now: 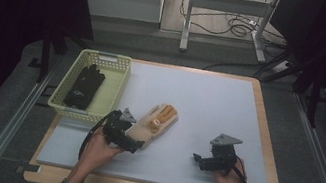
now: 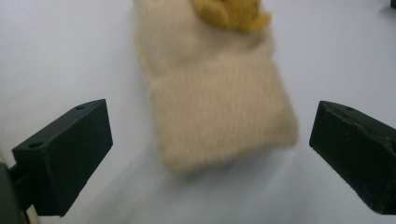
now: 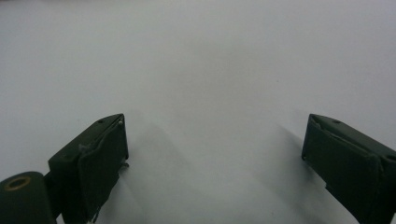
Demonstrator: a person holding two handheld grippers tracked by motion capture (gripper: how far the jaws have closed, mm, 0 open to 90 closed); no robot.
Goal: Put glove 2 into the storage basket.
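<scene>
A: From the high view, what lies on the table [image 1: 264, 140]?

B: A pale grey mat [image 1: 208, 109], with a beige glove [image 1: 154, 121] near its middle-left; the glove's fingers are yellow-orange. A yellow-green basket [image 1: 112, 94] sits at the left edge and holds a black glove [image 1: 84, 86].

A: And the left gripper [image 1: 137, 144]?

B: It sits at the beige glove's cuff end. The left gripper view adds what the high view can't: the 2 jaws are spread wide, 1 on each side of the knit cuff [image 2: 219, 107], neither touching it.

A: The right gripper [image 1: 198, 158]?

B: Well apart from the glove, low over bare mat. Its own view shows the jaws spread too, with plain grey surface between them, holding nothing.

A: Hands?

B: The high view shows 1 hand [image 1: 99, 147] on each tool, sleeves at the bottom edge.
</scene>
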